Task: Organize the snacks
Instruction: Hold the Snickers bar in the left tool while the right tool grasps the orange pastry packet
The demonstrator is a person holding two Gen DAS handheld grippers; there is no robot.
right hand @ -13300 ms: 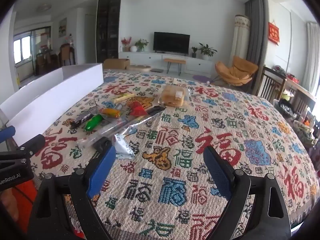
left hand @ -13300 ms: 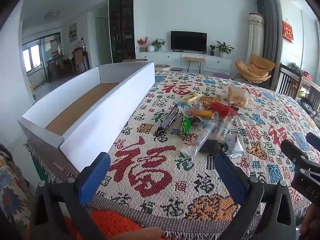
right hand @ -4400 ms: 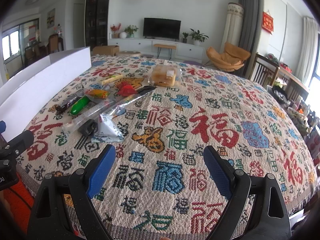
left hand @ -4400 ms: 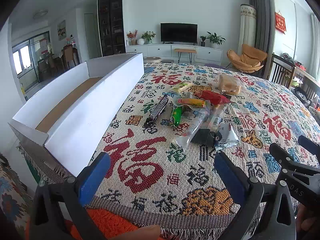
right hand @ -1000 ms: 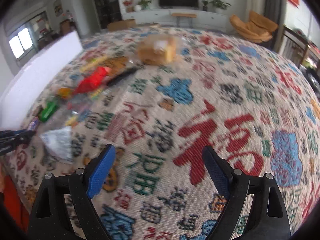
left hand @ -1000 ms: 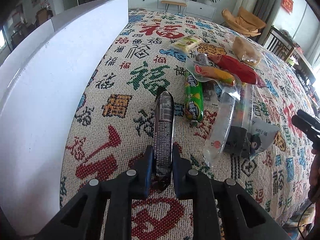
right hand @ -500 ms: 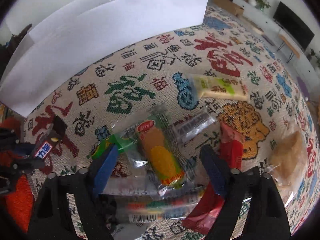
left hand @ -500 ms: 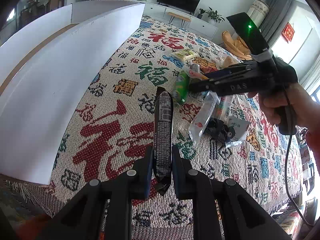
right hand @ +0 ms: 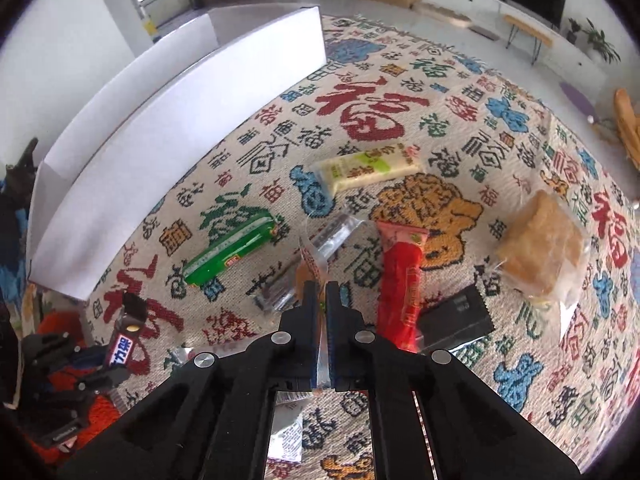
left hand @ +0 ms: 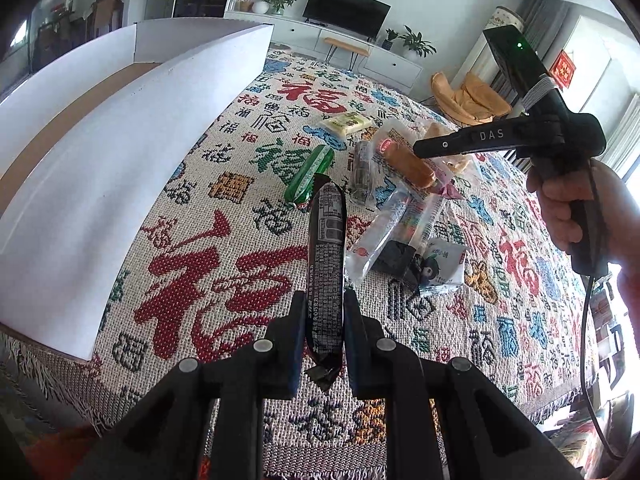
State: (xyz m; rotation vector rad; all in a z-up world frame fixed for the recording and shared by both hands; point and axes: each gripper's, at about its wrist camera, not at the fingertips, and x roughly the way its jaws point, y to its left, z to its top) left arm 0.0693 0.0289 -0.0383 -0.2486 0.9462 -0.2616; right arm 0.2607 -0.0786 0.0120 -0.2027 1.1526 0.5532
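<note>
The left claw is gripping a dark chocolate bar, holding it lifted over the near edge of the patterned worktop, just right of the long white box. The right claw has just been closing and is now pinching the clear wrapper of the orange sausage snack in the snack pile, beside the green packet and red packet.

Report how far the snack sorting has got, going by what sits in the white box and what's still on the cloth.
Done: nothing shows inside the long white cardboard box. In hand: left tongs grip a dark chocolate bar; right tongs, just closed, pinch the clear-wrapped orange sausage pack. Left: green stick, red sausage, pale yellow bar, bread and others.
</note>
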